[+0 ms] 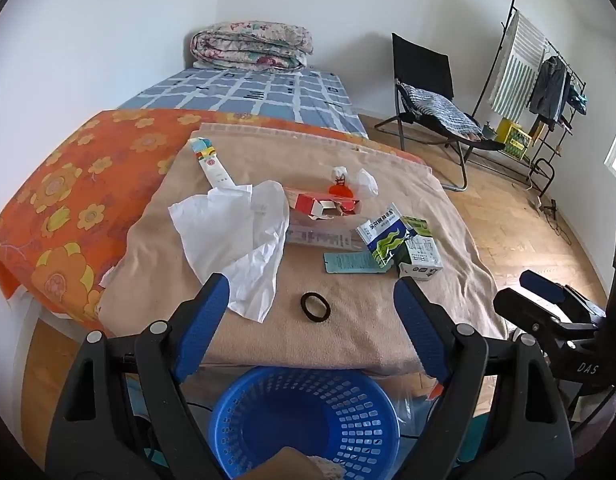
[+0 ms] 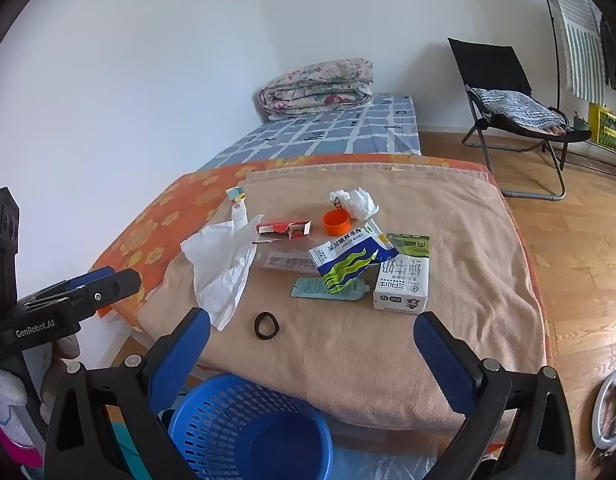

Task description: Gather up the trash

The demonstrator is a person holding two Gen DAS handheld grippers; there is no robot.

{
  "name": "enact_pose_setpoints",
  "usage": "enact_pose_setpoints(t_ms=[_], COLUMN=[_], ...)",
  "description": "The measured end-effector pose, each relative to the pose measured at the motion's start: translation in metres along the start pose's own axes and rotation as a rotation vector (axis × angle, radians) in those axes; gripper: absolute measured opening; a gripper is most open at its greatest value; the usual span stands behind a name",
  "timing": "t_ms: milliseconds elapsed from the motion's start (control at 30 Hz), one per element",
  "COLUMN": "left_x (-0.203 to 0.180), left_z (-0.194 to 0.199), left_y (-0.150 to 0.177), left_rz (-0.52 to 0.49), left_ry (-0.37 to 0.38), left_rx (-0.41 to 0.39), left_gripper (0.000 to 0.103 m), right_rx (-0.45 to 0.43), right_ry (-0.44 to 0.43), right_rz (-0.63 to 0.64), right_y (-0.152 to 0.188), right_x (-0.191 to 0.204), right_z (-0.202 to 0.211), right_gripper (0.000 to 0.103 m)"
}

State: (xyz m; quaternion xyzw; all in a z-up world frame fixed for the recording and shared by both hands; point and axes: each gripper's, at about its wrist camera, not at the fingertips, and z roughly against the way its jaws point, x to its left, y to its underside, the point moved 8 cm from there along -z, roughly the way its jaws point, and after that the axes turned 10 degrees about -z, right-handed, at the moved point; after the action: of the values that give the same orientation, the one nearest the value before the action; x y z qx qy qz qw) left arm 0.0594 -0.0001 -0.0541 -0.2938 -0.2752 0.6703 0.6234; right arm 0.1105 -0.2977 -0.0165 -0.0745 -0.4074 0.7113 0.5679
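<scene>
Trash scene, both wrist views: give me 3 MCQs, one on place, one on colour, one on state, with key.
1. Where is the basket?
A. on the blanket
B. on the floor below the blanket's near edge
C. on the chair

2. What colour is the cap?
A. orange
B. green
C. white

3. How does the left gripper stand?
A. shut on the tissue
B. shut on the hair tie
C. open, holding nothing

Key: 1 B, the basket sits lower than the blanket, in front of its near edge. 2 A, the cap is bright orange beside the red box. 3 C, its fingers stand wide apart above the hair tie and near the tissue, pressing on neither.
</scene>
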Motion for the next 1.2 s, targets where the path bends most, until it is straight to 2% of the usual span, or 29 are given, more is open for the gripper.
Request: enact_pose_setpoints(t_ms=[400, 467, 1200], left_x=[-0.017, 0.0, 0.0], left_z=[0.003, -0.001, -0.001], left_y=[0.003, 0.0, 0.0], left_rz=[0.002, 0.02, 0.021], left_ry=[0.0, 0.013, 0.012], left_rx=[-0.015, -0.006, -0.004], left_gripper=[0.087, 0.087, 0.087], right_rx=[0.014, 0.014, 0.027], right_ry=[0.005, 0.006, 0.011], right_rz=[0.01, 0.012, 0.012], right_y=[0.006, 0.006, 0.01], right_x=[0.002, 0.002, 0.001], right_z=[-0.003, -0.003, -0.007], right_gripper=[0.103, 0.103, 0.103])
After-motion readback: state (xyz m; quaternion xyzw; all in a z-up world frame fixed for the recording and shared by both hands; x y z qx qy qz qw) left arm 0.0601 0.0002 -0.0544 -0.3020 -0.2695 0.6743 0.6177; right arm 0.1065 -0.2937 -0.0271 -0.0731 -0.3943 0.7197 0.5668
